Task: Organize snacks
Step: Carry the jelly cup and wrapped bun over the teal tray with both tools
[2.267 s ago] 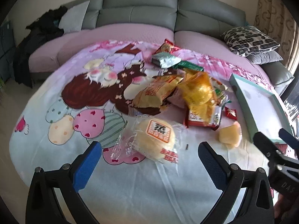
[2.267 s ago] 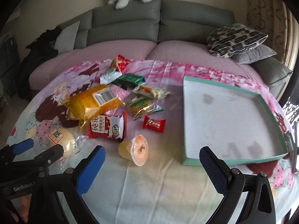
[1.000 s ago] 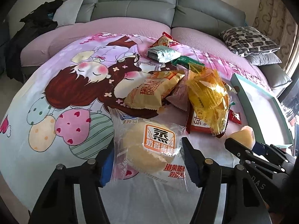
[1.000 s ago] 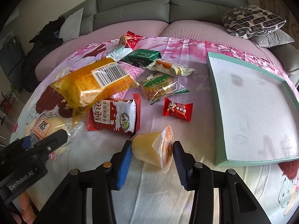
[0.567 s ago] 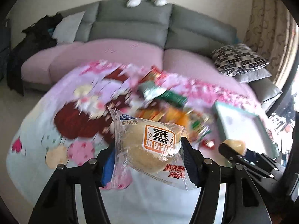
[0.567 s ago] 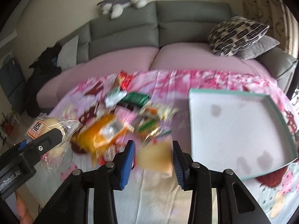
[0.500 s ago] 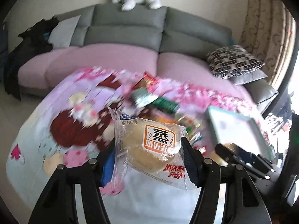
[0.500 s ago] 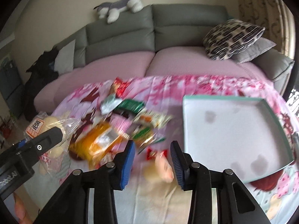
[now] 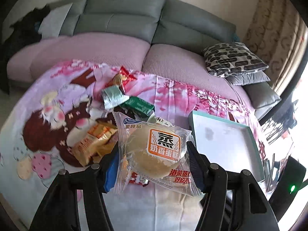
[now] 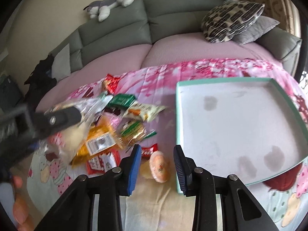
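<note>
My left gripper (image 9: pixel 153 154) is shut on a clear packet holding a round steamed cake (image 9: pixel 146 161), lifted off the table. In the right wrist view, that gripper's dark finger (image 10: pixel 57 119) and the blurred packet (image 10: pixel 77 136) appear at the left. My right gripper (image 10: pixel 156 155) hangs above the table with its jaws closing and nothing pressed between the pads. An orange-lidded jelly cup (image 10: pixel 158 165) lies on its side on the cloth below the gap. The empty teal-rimmed tray (image 10: pixel 231 127) sits to the right, and shows as the tray (image 9: pixel 227 144) in the left wrist view.
A pile of snack packets (image 10: pixel 119 123) covers the cartoon cloth left of the tray, among them a small red candy (image 10: pixel 149 150) and a red-and-white packet (image 10: pixel 104 161). A sofa with cushions (image 10: pixel 231 19) curves behind the table. A hand (image 10: pixel 18 196) shows at lower left.
Both grippers have risen. The left one carried the cake packet up and to the right. The jelly cup has left the right pads and lies on the cloth, and the right jaws have narrowed.
</note>
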{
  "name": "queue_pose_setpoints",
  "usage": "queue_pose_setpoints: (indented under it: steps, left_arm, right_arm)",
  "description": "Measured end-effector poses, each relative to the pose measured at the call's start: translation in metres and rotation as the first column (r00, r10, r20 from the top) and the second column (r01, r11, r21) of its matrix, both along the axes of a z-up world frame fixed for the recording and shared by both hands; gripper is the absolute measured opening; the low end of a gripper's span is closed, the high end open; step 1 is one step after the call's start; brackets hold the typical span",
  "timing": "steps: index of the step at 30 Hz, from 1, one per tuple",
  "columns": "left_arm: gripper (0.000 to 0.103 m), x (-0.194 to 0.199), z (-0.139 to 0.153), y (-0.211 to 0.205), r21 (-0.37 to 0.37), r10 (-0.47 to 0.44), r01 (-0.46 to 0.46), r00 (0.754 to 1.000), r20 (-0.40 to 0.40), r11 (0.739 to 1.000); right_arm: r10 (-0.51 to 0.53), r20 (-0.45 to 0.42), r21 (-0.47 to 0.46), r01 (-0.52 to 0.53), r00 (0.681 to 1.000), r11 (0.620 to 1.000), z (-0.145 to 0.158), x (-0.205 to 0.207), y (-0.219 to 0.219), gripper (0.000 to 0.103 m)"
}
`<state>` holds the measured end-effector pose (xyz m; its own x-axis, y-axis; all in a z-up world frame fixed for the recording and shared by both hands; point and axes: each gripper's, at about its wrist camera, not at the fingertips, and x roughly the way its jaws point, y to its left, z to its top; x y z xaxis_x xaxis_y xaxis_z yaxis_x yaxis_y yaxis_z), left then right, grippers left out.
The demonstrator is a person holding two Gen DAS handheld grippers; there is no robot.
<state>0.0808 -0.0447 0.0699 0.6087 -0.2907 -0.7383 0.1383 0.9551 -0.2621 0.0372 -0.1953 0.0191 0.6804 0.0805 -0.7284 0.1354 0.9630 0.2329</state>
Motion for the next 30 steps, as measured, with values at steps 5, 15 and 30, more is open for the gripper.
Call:
queue_pose_setpoints:
  steps: [5, 15, 30]
  left_arm:
    - [0.065, 0.006, -0.013, 0.005, 0.023, 0.085, -0.084, 0.995, -0.044, 0.996]
    - [0.065, -0.003, -0.039, 0.021, 0.01, 0.076, -0.076, 0.997, -0.025, 0.997]
    - [0.065, -0.001, -0.057, 0.049, -0.023, 0.106, -0.108, 0.993, -0.059, 0.994]
  right_arm:
    - [0.041, -0.039, -0.016, -0.042, 0.998, 0.999, -0.018, 0.002, 0.01, 0.038]
    - [0.075, -0.057, -0.061, -0.078, 0.996, 0.995, -0.027, 0.006, 0.019, 0.056]
    - [0.141, -0.148, -0.321, -0.182, 0.979, 0.929, -0.052, 0.025, 0.055, 0.055]
